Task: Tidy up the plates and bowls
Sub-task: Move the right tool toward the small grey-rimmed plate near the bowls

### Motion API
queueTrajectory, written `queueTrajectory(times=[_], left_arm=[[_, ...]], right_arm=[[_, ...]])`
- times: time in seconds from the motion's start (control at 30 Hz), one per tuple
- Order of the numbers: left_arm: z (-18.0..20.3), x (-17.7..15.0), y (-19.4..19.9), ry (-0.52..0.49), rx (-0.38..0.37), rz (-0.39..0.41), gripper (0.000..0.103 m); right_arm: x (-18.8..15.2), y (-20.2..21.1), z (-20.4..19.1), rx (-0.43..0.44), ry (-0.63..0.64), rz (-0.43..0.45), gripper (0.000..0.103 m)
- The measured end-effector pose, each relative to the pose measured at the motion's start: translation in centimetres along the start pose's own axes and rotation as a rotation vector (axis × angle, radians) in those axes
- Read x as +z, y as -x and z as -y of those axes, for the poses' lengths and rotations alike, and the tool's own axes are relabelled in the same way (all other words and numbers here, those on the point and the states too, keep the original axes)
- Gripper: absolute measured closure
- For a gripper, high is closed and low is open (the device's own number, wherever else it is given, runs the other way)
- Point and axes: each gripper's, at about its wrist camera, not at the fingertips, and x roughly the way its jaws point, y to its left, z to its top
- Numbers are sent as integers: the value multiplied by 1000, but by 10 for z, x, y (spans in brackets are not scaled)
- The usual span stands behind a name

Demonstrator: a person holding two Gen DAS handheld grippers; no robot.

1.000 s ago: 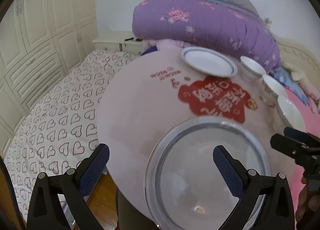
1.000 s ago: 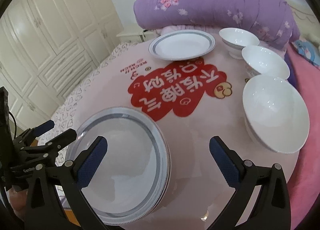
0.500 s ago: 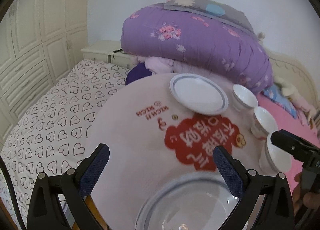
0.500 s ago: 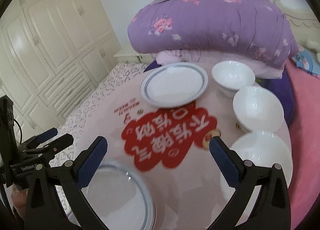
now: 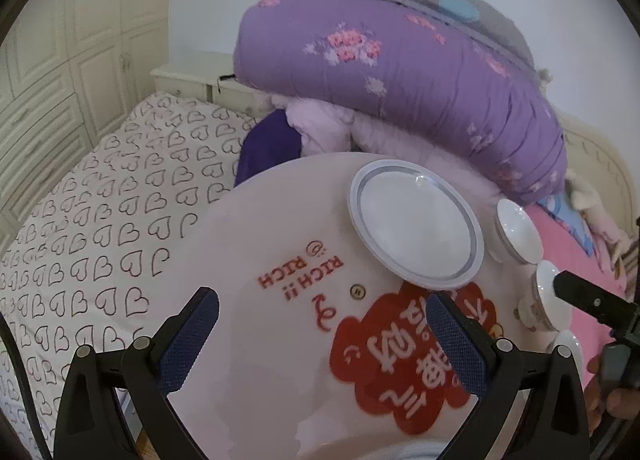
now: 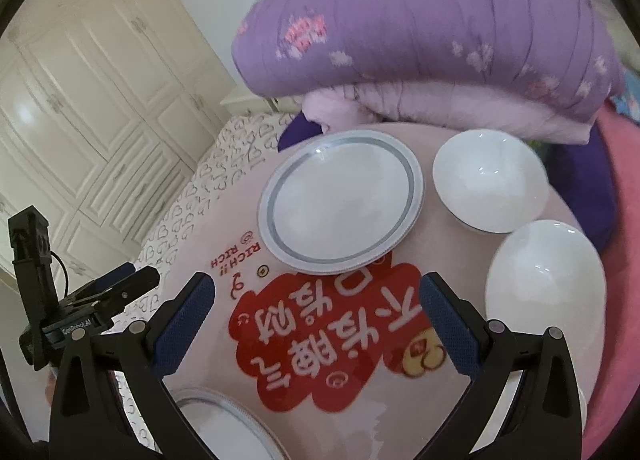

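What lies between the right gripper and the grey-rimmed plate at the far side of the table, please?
Only bare tabletop with its red printed patch, in the right wrist view, separates the open right gripper from the plate.

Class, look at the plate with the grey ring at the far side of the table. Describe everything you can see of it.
The grey-ringed plate is round, white and glossy, seemingly ceramic, with a grey band inside its rim. It lies flat and empty on the pink round table, near the far edge, just beyond the red printed patch. A white bowl stands close beside it, apparently apart. No tool touches it.
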Motion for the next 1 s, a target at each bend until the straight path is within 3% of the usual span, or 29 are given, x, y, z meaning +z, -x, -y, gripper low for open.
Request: queueTrajectory(times=[0.17, 0.47, 0.9, 1.0], left_arm=[[5, 26, -48, -26, 7, -57, 1], [0, 81, -124, -30, -23, -104, 1], [11, 114, -210, -66, -64, -161, 4], [12, 117, -223, -66, -77, -179, 9]], right_arm=[[10, -32, 20, 4, -110, -60, 0], [23, -68, 46, -29, -252, -62, 0], [40, -88, 39, -160, -207, -30, 1], [42, -95, 40, -181, -207, -38, 10]])
